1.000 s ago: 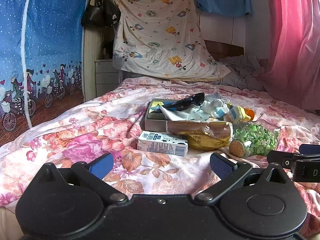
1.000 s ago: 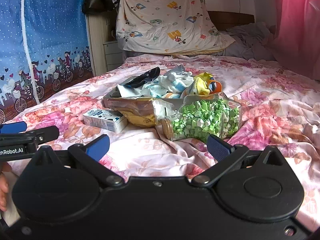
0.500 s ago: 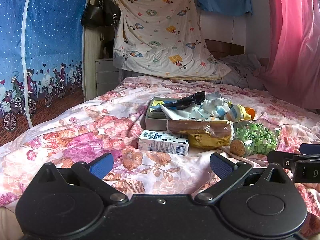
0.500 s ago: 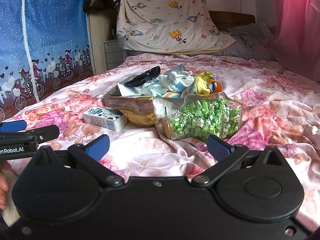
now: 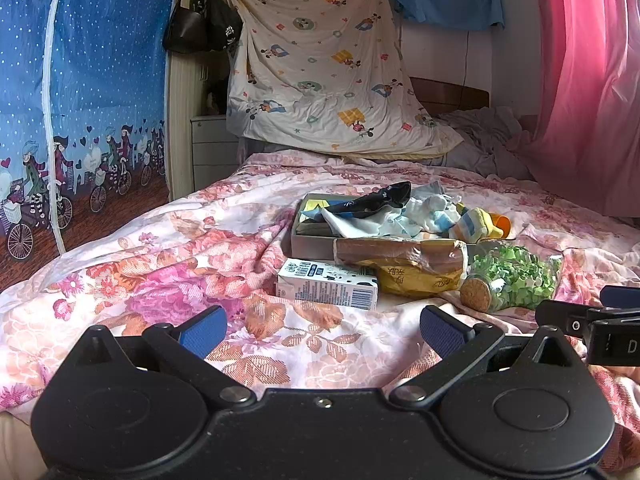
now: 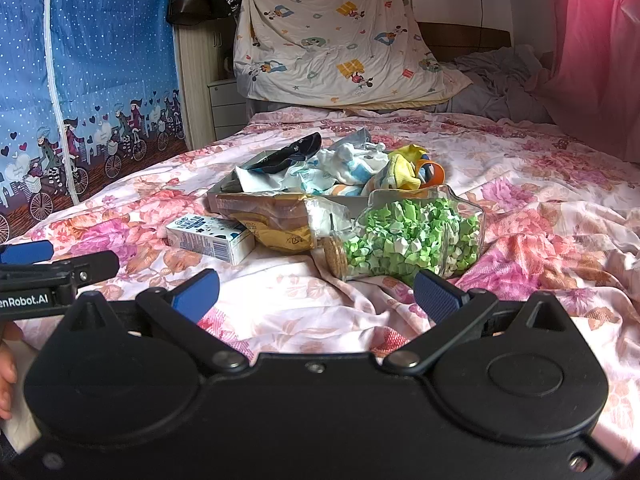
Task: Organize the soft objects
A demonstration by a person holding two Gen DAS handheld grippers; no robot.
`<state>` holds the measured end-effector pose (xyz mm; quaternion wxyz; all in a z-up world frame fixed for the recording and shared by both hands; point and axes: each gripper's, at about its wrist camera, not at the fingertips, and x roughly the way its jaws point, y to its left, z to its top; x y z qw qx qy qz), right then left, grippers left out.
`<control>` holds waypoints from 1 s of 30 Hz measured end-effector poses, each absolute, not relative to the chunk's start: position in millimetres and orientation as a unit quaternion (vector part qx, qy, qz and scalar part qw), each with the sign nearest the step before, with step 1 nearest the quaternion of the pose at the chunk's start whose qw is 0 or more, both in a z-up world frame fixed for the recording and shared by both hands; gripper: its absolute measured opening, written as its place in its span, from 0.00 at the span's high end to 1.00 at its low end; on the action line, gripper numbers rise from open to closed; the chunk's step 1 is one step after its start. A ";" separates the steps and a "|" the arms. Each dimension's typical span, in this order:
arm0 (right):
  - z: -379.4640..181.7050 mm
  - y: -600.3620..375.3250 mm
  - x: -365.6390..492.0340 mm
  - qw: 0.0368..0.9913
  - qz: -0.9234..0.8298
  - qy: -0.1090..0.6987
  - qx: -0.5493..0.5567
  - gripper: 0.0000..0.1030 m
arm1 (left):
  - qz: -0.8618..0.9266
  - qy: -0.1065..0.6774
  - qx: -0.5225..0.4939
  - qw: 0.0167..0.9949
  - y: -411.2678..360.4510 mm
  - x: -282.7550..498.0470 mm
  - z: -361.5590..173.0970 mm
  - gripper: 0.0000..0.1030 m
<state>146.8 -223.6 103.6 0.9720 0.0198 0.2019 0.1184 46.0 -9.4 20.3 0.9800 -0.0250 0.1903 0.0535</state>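
My left gripper [image 5: 320, 326] sits low over the bed with its blue-padded fingers spread wide and nothing between them; my right gripper [image 6: 316, 292] is likewise agape and empty, just beside it. Both hover above the floral bedspread [image 5: 160, 280], short of the clutter. Ahead of the left one lies a small milk carton [image 5: 328, 284] on its side, touching a crumpled yellow-brown snack bag [image 5: 408, 264]. Directly ahead of the right one, a glass jar of green paper stars [image 6: 412, 236] lies on its side, cork stopper toward me, pressed against that bag. Behind these stands a shallow grey box [image 6: 256, 196] heaped with the soft things: a dark sock [image 6: 292, 152] draped over the near-left corner, white-and-blue baby clothes [image 6: 340, 168] in the middle, a yellow soft piece [image 6: 404, 168] at the right edge with something orange [image 6: 434, 170] beside it. Farther back, a cartoon-print sheet [image 5: 324, 76] hangs at the head of the bed, a pink curtain [image 5: 588, 80] on the right.
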 end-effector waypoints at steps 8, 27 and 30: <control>103.9 -224.2 147.1 0.972 0.119 0.202 0.020 0.01 | 0.054 0.191 -0.026 0.980 -9.2 46.4 20.4 0.01; 103.5 -224.2 147.5 0.972 0.119 0.202 0.019 0.01 | 0.055 0.199 -0.053 0.977 -4.0 46.1 26.0 0.01; 103.6 -224.7 147.5 0.972 0.119 0.202 0.019 0.01 | 0.054 0.209 -0.064 0.974 -3.0 47.3 25.8 0.01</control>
